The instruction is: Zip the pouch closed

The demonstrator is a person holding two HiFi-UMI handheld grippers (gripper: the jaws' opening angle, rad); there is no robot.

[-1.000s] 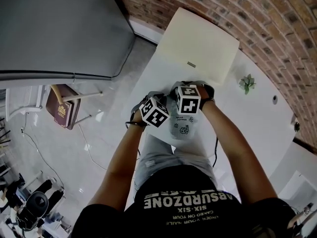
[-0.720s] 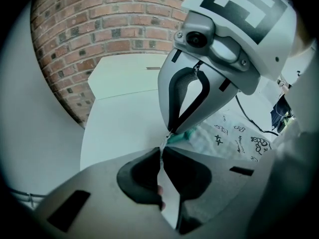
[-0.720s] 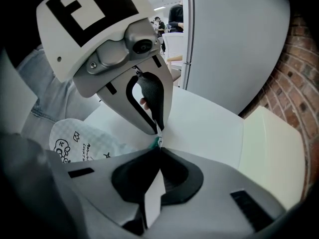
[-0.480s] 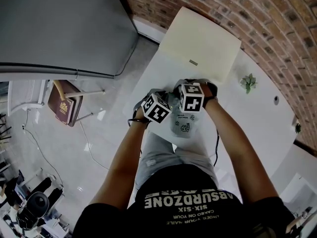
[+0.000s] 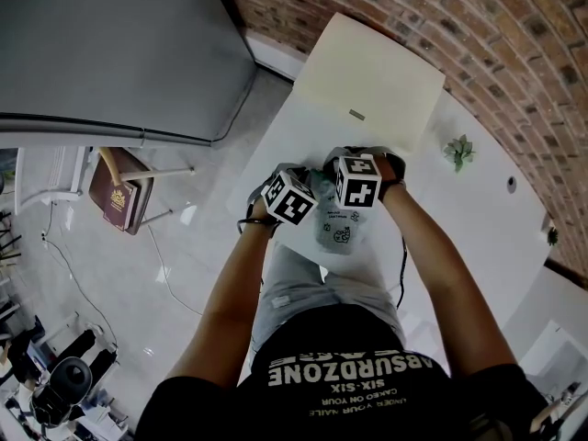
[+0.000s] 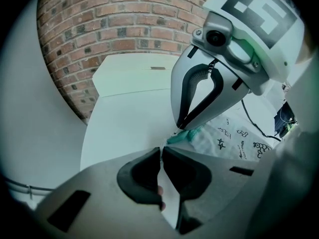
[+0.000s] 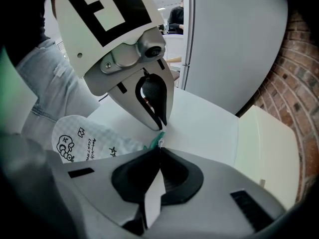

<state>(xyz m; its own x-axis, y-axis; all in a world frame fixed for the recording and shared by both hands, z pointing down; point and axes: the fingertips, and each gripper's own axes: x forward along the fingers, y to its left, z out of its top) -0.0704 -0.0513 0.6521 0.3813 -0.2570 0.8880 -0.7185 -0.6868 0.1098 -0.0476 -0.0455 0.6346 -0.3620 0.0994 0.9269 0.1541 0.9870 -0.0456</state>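
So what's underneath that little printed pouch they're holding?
The pouch lies on the white table, and only bare tabletop shows around it. The patch directly beneath is covered by the pouch itself, so anything flat under there cannot be seen.

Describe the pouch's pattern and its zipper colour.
The pouch is pale checked fabric with black doodles; its zipper is teal. Clearest in the right gripper view.

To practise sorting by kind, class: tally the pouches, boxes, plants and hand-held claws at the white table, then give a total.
pouch: 1
cream box: 1
small plant: 1
claws: 2 (left claw, right claw)
Total: 5
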